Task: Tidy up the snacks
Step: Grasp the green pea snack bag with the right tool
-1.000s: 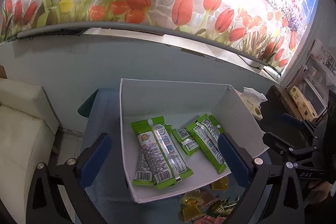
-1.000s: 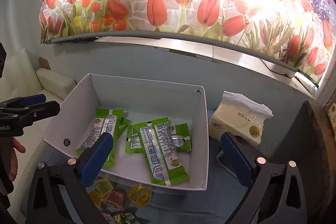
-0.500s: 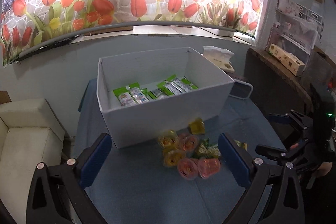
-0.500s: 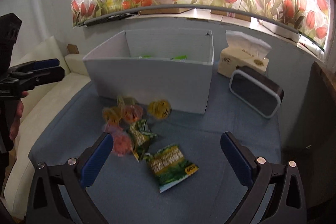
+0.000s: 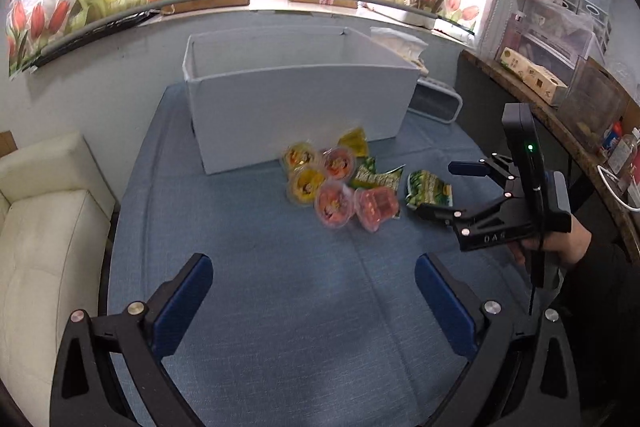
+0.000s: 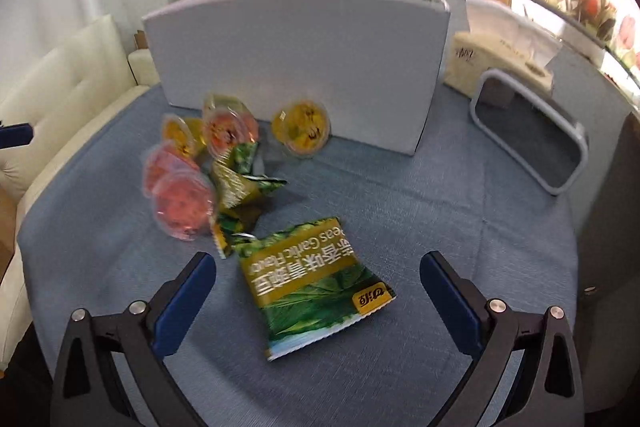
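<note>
1. Crinkly green-and-gold foil, the garlic pea snack packet [image 6: 316, 279] lies flat on the blue cloth tabletop [image 6: 440, 211] at the lower centre of the right wrist view, between the two blue pads of my right gripper [image 6: 318, 291], which stand wide apart and grasp nothing.
2. I judge the packet light, soft and slippery; its puffed middle would squash and slide, so I would pinch it across a short sealed edge.
3. Round clear plastic jelly cups [image 5: 334, 201], red and yellow, cluster left of it, in front of the white cardboard box [image 5: 296, 115]. I judge them stiffer at the rim, with thin film lids best left unpressed.
4. My left gripper [image 5: 312, 301] sits low in its own frame, pads released and wide, over bare cloth well short of the pile.
5. From both views the box's near wall hides its inside, so I cannot tell what it holds.
6. Smaller green packets [image 6: 236, 183] are half buried under the cups and blurred; their number is unclear.
</note>
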The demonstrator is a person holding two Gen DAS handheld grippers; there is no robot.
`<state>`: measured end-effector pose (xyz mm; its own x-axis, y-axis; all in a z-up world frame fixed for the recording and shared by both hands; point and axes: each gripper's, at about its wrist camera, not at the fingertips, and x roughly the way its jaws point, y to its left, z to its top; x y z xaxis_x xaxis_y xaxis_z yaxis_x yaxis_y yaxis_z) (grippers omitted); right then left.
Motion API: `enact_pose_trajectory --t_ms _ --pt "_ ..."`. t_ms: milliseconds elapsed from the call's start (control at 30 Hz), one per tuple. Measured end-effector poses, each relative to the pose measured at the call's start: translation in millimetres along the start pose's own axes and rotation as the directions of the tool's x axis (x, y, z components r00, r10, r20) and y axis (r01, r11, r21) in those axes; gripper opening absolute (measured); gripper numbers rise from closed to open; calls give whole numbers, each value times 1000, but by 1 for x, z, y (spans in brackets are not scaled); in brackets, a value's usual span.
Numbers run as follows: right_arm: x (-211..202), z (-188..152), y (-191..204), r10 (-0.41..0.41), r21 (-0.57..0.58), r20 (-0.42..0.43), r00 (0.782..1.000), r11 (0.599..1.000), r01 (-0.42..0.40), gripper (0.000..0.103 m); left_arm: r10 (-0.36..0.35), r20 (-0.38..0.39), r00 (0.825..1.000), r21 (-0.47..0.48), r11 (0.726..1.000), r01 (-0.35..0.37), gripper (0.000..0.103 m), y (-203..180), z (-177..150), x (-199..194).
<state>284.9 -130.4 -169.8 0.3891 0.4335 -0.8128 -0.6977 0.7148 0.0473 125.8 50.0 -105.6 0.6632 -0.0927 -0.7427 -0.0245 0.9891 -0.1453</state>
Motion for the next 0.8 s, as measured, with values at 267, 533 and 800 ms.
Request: enact_pose_trajectory --t_ms 267,533,800 --pt "11 2 -4 4 -17 -23 1000 1000 -4 65 -10 -25 1000 7 1000 10 103 -4 4 18" --pt "-30 -18 4 20 22 30 999 1000 -21 58 -60 -35 998 152 986 65 103 -40 16 46" --pt "-93 -49 8 26 155 107 994 987 -43 58 -58 -108 992 313 946 89 103 -72 38 91"
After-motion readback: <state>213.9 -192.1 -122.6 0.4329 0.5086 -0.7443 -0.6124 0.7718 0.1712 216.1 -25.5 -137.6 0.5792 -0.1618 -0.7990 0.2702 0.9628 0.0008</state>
